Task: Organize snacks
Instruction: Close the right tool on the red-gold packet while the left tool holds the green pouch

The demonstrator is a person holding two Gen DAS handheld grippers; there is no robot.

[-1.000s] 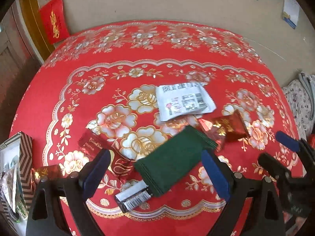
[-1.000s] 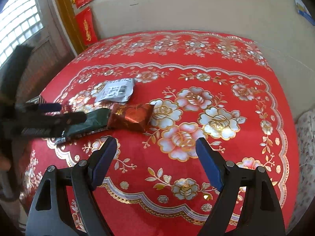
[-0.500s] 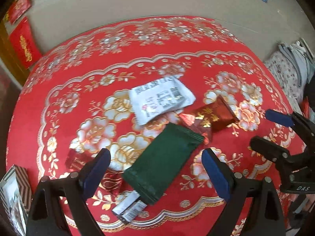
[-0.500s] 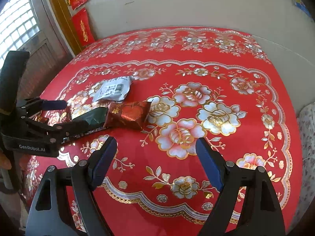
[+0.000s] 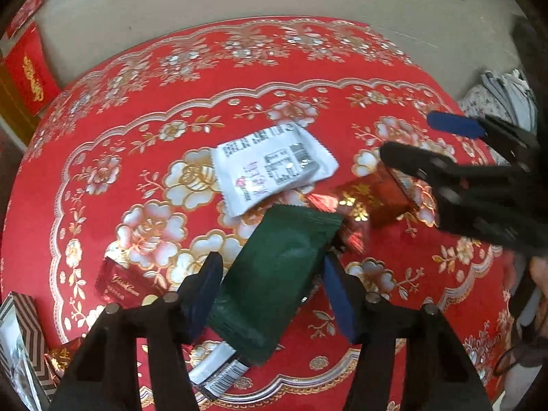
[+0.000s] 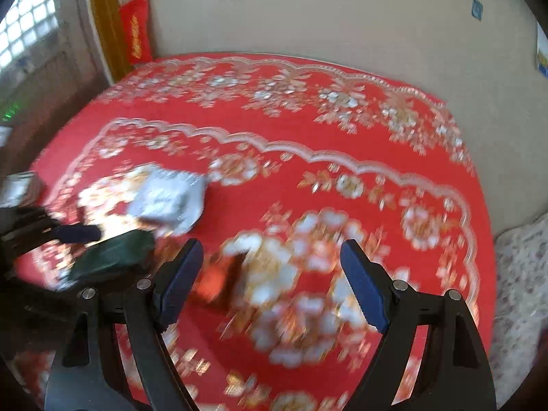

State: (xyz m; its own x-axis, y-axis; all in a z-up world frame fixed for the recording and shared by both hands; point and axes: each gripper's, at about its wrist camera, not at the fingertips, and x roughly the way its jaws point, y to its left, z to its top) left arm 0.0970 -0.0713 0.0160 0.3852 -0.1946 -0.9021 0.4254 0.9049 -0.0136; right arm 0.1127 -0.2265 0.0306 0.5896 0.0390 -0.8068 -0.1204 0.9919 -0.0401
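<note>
A dark green snack packet [image 5: 277, 281] lies on the red flowered tablecloth [image 5: 137, 109], between the open jaws of my left gripper [image 5: 270, 294], which is low over it. A white packet [image 5: 274, 167] lies behind it. A red-gold foil packet [image 5: 373, 202] lies to its right. My right gripper [image 5: 428, 140] reaches in from the right, open, just above the foil packet. In the blurred right wrist view my right gripper [image 6: 270, 281] is open with the foil packet [image 6: 215, 284] near its left finger; the green packet [image 6: 113, 257] and white packet [image 6: 167, 202] are to the left.
A dark red packet [image 5: 120, 282] lies left of the green one and a white barcode wrapper [image 5: 219, 370] pokes out under it. A striped box [image 5: 20, 342] with snacks stands at the lower left table edge. A wall is behind the table.
My left gripper moved forward and down over the green packet, its jaws closing in around it. My right gripper swung left and forward toward the foil packet; its view is motion-blurred.
</note>
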